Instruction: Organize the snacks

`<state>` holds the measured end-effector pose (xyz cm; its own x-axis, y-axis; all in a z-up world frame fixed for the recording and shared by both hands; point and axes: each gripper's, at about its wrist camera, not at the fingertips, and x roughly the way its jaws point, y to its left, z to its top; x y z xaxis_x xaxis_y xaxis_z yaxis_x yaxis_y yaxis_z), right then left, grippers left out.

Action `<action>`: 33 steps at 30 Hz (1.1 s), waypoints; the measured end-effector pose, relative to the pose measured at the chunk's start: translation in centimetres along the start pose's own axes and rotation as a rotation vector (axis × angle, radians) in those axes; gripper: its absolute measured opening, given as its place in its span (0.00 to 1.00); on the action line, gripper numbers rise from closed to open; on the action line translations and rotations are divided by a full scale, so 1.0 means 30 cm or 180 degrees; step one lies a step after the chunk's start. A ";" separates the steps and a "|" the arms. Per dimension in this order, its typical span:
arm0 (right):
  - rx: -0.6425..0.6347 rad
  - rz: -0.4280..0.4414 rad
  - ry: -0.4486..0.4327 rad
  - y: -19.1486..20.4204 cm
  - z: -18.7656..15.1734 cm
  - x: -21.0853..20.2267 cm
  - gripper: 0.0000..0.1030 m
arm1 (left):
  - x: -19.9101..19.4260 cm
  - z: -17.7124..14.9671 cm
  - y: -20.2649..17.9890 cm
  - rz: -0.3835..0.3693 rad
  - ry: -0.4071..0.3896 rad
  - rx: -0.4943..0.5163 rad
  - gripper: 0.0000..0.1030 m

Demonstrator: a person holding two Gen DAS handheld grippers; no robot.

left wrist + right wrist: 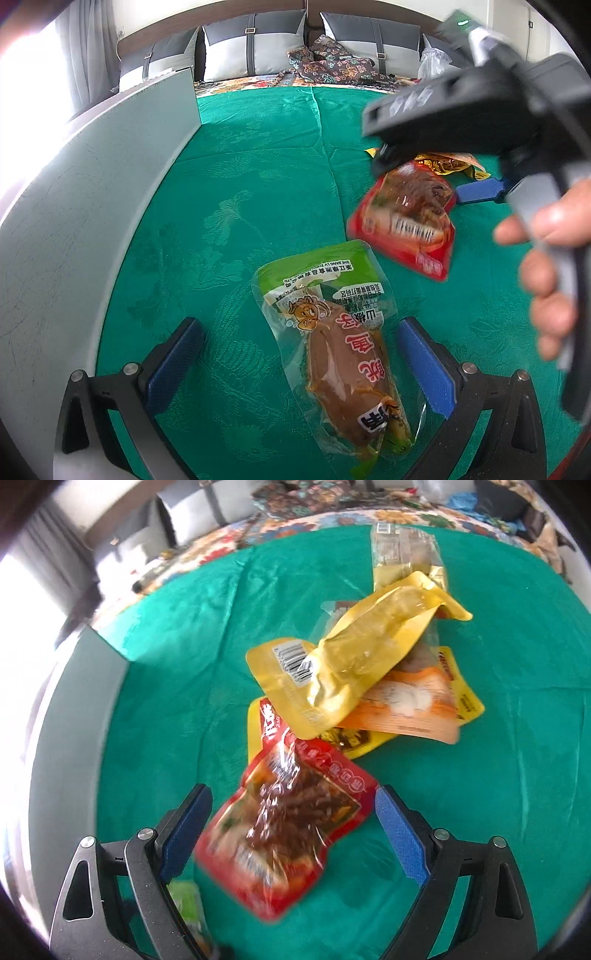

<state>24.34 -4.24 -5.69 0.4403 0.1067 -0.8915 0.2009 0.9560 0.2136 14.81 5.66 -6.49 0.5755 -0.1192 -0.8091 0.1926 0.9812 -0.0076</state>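
The right gripper [293, 827] stood wide apart around a blurred red plastic snack packet [284, 834], apparently unclamped. Its long axis ran diagonally. The left gripper [295, 369] stood apart around a green-topped clear sausage pouch [332, 347] lying lengthwise.

- A green cloth [258, 155] with a woven leaf pattern covers the surface, a crease running away across it.
- A pale grey panel [74, 206] stands upright along the cloth's left edge, scuffed with fine scratches.
- Beyond the far edge of the cloth lies a flowered bedspread [369, 518], bright with orange and blue blooms.
- Grey and white cushions [255, 48] with strap details lean against a headboard [159, 35] at the back.
- A dark patterned bundle [325, 62] sits between the cushions.
- Grey curtains [83, 55] hang at the far left; hard daylight from a window [22, 110] whitens that side.
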 end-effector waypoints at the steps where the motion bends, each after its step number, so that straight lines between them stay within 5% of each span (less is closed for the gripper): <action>1: -0.0099 -0.0108 0.0020 0.020 -0.006 0.018 0.91 | 0.000 0.000 0.000 0.0000 0.0000 0.0000 1.00; 4: -0.0577 -0.0376 -0.0130 0.054 -0.034 0.032 0.89 | 0.000 0.000 -0.001 0.0001 -0.0002 -0.0001 1.00; 8: -0.1134 -0.0221 -0.0363 0.012 -0.116 -0.001 0.87 | 0.000 0.000 -0.001 0.0000 -0.0003 -0.0001 1.00; 18: -0.1686 0.0038 -0.0487 -0.329 -0.294 -0.162 0.88 | 0.001 -0.001 -0.001 0.0000 -0.0006 -0.0003 1.00; 25: -0.1185 0.0358 -0.1017 -0.557 -0.277 -0.362 0.90 | 0.001 0.000 -0.001 -0.0001 -0.0007 -0.0004 1.00; 29: -0.0793 -0.0100 -0.1148 -0.694 -0.276 -0.374 0.90 | 0.001 -0.001 -0.001 0.0000 -0.0008 -0.0004 1.00; 33: -0.0374 -0.0477 -0.0958 -0.829 -0.251 -0.300 0.90 | 0.001 -0.001 -0.001 -0.0001 -0.0008 -0.0005 1.00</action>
<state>8.79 -26.92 -5.98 0.6551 -0.1055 -0.7481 0.1883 0.9818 0.0264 14.79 5.65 -6.54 0.5775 -0.1198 -0.8075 0.1915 0.9814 -0.0086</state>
